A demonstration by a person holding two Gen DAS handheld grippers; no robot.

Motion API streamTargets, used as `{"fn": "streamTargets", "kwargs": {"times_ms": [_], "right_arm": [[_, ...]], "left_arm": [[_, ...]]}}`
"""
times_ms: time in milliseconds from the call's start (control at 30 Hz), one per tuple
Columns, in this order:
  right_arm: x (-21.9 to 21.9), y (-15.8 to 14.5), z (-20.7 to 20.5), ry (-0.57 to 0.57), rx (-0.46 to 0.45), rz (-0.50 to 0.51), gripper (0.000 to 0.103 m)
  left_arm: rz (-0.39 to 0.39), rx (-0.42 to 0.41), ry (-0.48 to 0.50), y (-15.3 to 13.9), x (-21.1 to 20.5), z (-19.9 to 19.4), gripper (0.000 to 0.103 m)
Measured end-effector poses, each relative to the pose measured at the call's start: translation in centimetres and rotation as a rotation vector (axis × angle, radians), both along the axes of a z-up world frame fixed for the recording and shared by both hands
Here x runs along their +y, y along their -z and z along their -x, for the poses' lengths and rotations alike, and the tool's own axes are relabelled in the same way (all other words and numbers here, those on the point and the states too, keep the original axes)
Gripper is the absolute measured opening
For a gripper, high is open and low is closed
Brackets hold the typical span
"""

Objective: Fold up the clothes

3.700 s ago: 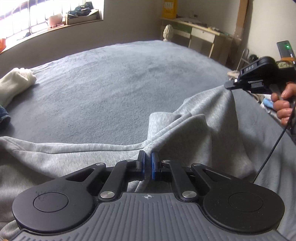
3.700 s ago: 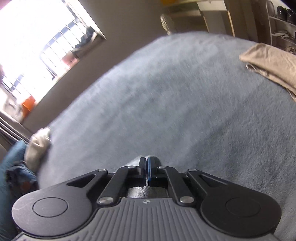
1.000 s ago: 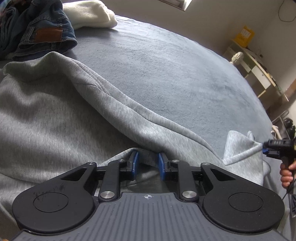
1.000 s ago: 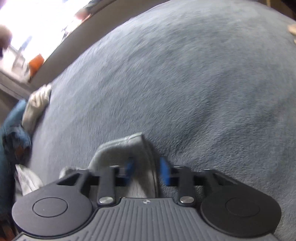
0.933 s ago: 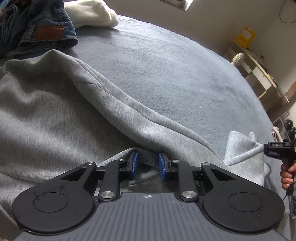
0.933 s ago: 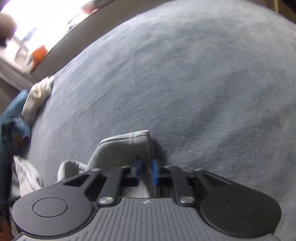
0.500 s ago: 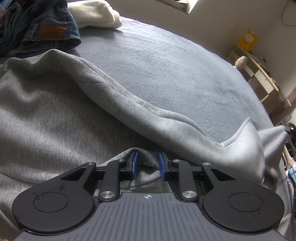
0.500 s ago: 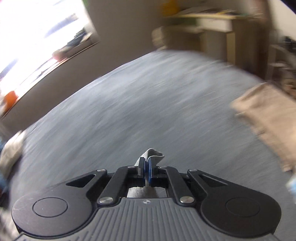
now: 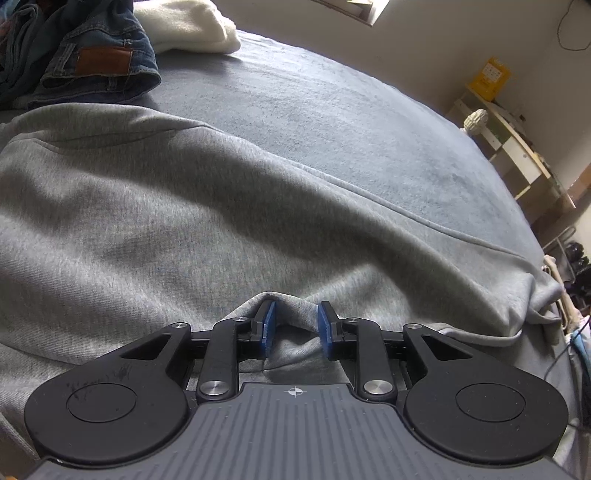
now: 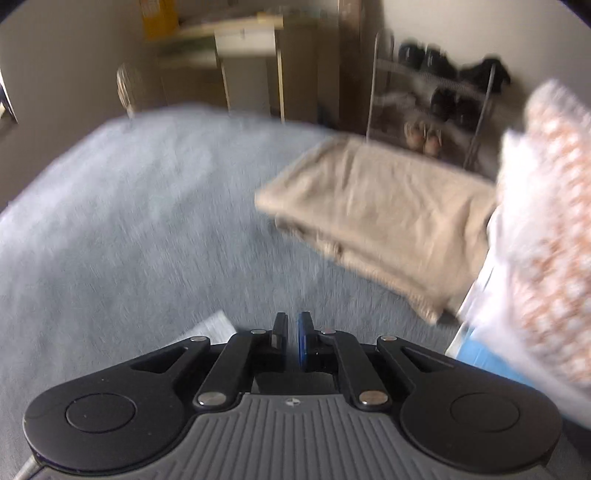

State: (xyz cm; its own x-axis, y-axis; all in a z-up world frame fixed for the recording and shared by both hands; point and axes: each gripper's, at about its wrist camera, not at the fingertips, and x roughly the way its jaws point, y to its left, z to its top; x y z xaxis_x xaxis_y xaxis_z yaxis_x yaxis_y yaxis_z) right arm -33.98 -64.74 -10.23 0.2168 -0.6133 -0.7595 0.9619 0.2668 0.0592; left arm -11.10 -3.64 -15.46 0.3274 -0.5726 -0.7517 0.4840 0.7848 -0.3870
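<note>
The grey sweatshirt (image 9: 184, 221) lies spread over the near part of the bed (image 9: 332, 110), its seamed edge running in a long diagonal from the upper left down toward the far right, where the cloth bunches at the bed's side. A raised fold of its near edge sits between the blue pads (image 9: 266, 325) of the left tongs (image 9: 295, 325), which pinch it with the pads a little apart around the gathered cloth. Beyond the sweatshirt, at the upper left of the left wrist view, a heap of blue jeans (image 9: 103, 62) with a brown leather patch touches the garment's far edge, and a white garment (image 9: 192, 26) lies just behind the jeans. A pale desk (image 9: 517, 140) with a yellow box (image 9: 489, 77) on it stands against the wall past the bed. The right wrist view is blurred: the right tongs (image 10: 292, 334) have just been opening and show a narrow gap with nothing visible between the pads; a pale grey corner of cloth (image 10: 214, 326) shows just beside their left finger. Ahead of them a folded beige garment (image 10: 388, 214) rests on the bed, with a patterned white and orange cloth (image 10: 546, 221) at its right and a shoe rack (image 10: 432, 99) behind.
</note>
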Motion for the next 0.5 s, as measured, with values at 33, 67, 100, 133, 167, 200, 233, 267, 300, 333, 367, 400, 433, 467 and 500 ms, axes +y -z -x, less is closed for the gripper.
{"fn": "streamTargets", "kwargs": {"times_ms": [33,67,100,133,167,200,233,267,300,333,367,400,433,467,500], "right_arm": [[0.8,-1.0,-0.1,-0.016,-0.025,0.03,0.007],[1.8,-2.0,-0.6,-0.05,-0.056,0.055,0.008],[2.9,-2.8,-1.4,-0.106,-0.089,0.064,0.008],[4.2,-3.4,-2.7,-0.182,-0.113,0.056,0.009],[5.8,-3.8,-4.4,-0.273,-0.129,0.036,0.01],[7.4,-4.0,-6.3,-0.369,-0.143,0.009,0.013],[9.3,-3.9,-8.5,-0.479,-0.151,-0.035,0.015],[11.5,-3.4,-10.9,-0.592,-0.155,-0.084,0.018],[14.0,-2.7,-13.3,-0.709,-0.153,-0.14,0.021],[16.5,-1.9,-15.7,-0.826,-0.15,-0.197,0.022],[18.9,-1.1,-18.2,-0.943,-0.147,-0.254,0.024],[21.5,-0.3,-20.5,-1.054,-0.135,-0.301,0.034],[24.3,0.5,-22.5,-1.153,-0.106,-0.323,0.038],[27.0,1.3,-24.4,-1.245,-0.074,-0.334,0.045],[29.4,2.0,-26.0,-1.324,-0.037,-0.319,0.046]], "left_arm": [[0.004,-0.004,0.004,-0.1,0.1,0.0,0.025],[0.011,-0.009,0.006,-0.2,0.2,0.0,0.025],[0.022,-0.011,0.008,-0.3,0.3,0.0,0.025],[0.034,-0.012,0.01,-0.4,0.4,-0.1,0.025],[0.047,-0.012,0.009,-0.4,0.5,-0.2,0.025],[0.055,-0.009,0.008,-0.4,0.6,-0.3,0.025],[0.062,-0.006,0.006,-0.3,0.7,-0.3,0.025],[0.069,-0.002,0.004,-0.2,0.9,-0.4,0.026],[0.073,0.0,0.003,-0.2,1.0,-0.4,0.026],[0.076,0.003,0.002,-0.1,1.2,-0.4,0.026],[0.081,0.009,0.002,-0.1,1.3,-0.5,0.026],[0.085,0.018,0.007,-0.1,1.6,-0.5,0.026],[0.089,0.028,0.012,-0.1,1.8,-0.5,0.026],[0.097,0.041,0.023,-0.1,2.0,-0.5,0.027],[0.106,0.051,0.037,-0.2,2.2,-0.5,0.028]]}}
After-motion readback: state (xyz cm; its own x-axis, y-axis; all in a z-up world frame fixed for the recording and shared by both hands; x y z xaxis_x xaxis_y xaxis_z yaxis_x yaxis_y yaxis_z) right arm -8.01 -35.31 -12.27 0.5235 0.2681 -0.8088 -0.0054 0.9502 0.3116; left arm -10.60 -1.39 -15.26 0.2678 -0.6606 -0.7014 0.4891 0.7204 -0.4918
